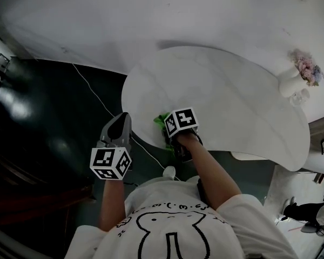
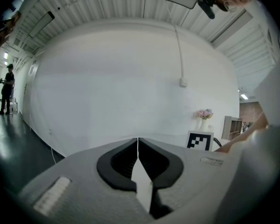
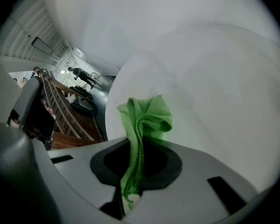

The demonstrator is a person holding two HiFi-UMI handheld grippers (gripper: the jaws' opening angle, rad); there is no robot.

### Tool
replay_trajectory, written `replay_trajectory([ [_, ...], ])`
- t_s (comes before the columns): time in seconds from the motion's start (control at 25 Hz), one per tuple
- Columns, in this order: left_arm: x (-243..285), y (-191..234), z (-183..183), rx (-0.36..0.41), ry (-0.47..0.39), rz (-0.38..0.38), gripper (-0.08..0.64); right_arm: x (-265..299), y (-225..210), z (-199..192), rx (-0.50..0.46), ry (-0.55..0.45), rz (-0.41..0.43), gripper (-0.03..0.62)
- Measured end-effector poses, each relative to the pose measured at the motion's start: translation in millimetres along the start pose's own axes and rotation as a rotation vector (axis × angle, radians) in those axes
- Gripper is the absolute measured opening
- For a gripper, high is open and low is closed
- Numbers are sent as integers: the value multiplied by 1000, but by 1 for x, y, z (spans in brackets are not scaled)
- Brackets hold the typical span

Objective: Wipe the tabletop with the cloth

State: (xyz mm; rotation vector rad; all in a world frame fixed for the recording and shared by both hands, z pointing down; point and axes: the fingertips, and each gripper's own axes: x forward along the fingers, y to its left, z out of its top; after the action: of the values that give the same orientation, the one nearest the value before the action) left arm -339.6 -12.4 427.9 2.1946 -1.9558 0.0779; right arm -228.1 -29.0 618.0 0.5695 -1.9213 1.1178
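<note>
A green cloth is pinched between the jaws of my right gripper and bunches out ahead of them over the white tabletop. In the head view the cloth peeks out at the near left edge of the rounded white table, just beside the right gripper. My left gripper hangs off the table's left side over the dark floor, shut with nothing in it. In its own view the left gripper's jaws meet and point at a white wall.
A white vase of flowers and a small glass stand at the table's far right edge. A thin cable runs over the dark floor left of the table. A person stands far off on the left.
</note>
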Motion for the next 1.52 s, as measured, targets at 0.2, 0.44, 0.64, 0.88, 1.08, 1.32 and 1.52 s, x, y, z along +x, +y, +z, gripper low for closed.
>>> replay_trajectory([
  [0.2,-7,5,-2,6,3,11,20,10,14,3,-1,5,25,41],
  [0.44,-10,10,-3,10,11,20,20,20,32,6,-15,18,53,42],
  [0.64,-13,16,-1,11,9,31,21,30,50,6,-23,8,89,41],
  [0.88,-15,22,-1,19,8,51,21,45,79,4,-3,2,193,41],
  [1.08,-17,25,3,21,7,63,20,43,99,3,16,-26,301,41],
  [1.32,-15,17,6,16,2,56,21,8,96,18,18,-132,349,41],
  [1.52,-2,-3,13,19,1,21,21,-29,83,31,8,-225,343,41],
])
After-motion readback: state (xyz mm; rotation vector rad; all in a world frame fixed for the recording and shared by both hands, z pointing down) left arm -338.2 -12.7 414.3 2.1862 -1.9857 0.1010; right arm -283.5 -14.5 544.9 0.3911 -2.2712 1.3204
